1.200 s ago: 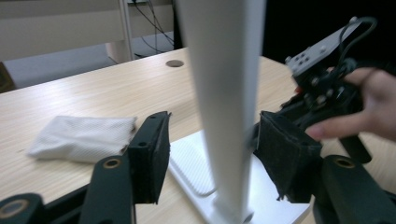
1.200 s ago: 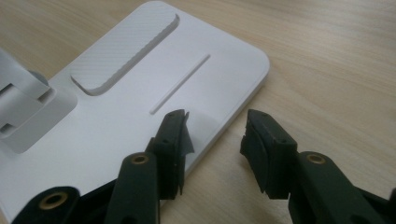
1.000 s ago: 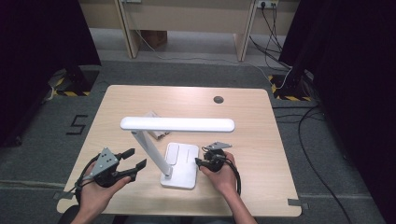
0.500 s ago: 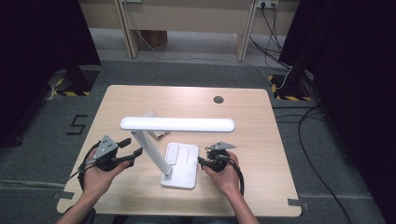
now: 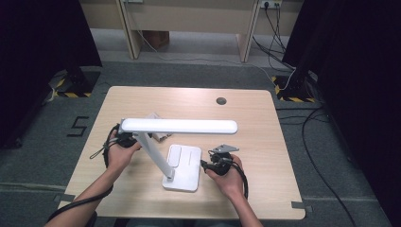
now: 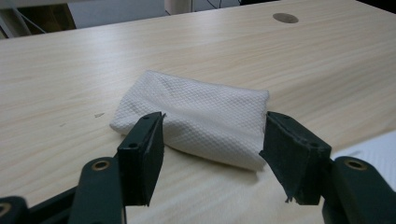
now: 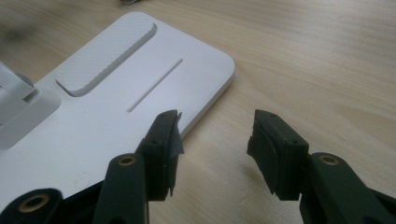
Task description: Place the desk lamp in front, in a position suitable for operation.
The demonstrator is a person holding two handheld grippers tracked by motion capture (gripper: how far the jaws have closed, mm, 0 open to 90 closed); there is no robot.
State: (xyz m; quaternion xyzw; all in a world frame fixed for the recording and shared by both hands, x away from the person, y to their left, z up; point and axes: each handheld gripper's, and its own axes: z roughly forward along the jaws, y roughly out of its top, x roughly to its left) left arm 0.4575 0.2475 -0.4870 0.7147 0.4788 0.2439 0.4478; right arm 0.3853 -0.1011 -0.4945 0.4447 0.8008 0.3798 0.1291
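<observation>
You are reaching for the folded white cloth (image 6: 194,123) with your left gripper (image 6: 212,144). The cloth is lying flat on the wooden table (image 5: 265,127), just behind the white desk lamp (image 5: 177,126), near the left end of the lamp's long light bar. In the left gripper view, the two black jaws are standing wide open, one on each side of the cloth's near edge. They are not pressing on it yet, so the gripper is holding nothing.

Your right gripper (image 7: 215,140) is waiting beside the lamp's flat base (image 7: 116,88), at its right edge. Its jaws have just been opening, and now they are as wide as they go. Nothing is between them but bare table. The left jaw is sitting very close to the edge of the base, and I cannot tell if it is touching it.

I think the step in hand is picking up the cloth, maybe to wipe the lamp. For the next move, you are going to need to push the left gripper a little more forward, so the pads come around the thick fold. Then squeeze gently until the cloth is bunching between the pads. Keep the jaws low, near the table, so the cloth is not slipping out underneath. The right gripper may need to hold the base so the lamp is not sliding.
</observation>
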